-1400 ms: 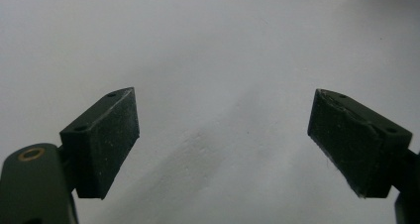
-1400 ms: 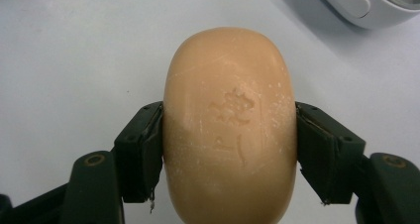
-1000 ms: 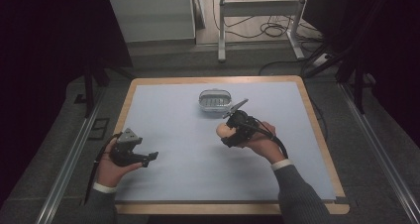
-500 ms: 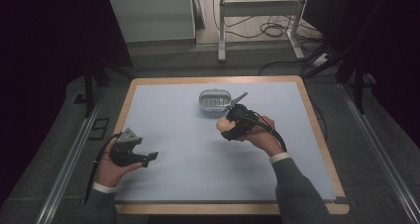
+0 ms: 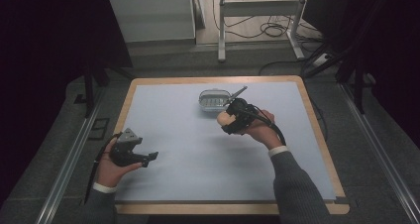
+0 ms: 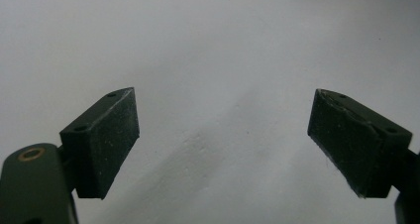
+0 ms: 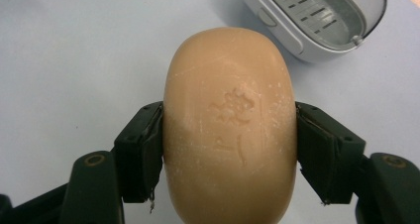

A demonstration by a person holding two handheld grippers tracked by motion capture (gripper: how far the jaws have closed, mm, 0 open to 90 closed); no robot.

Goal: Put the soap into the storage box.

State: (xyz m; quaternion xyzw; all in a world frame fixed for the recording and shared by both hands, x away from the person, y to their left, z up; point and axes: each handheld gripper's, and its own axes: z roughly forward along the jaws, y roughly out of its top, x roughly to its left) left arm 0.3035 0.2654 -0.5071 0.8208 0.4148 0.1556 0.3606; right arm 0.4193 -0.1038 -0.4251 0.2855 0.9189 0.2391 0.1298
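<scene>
Soap bar pinched in right claw just short of soap dish, not yet placed; left claw spread, idle.

left gripper: jaws wide apart, nothing between the pads. Left pad and right pad both angled inward. Pale table surface beyond and between them, with a soft shadow under the gap.

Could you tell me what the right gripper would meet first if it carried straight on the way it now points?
Probably the grey soap dish, just ahead and slightly off-centre of the soap bar held by the right gripper; depth is uncertain.
</scene>
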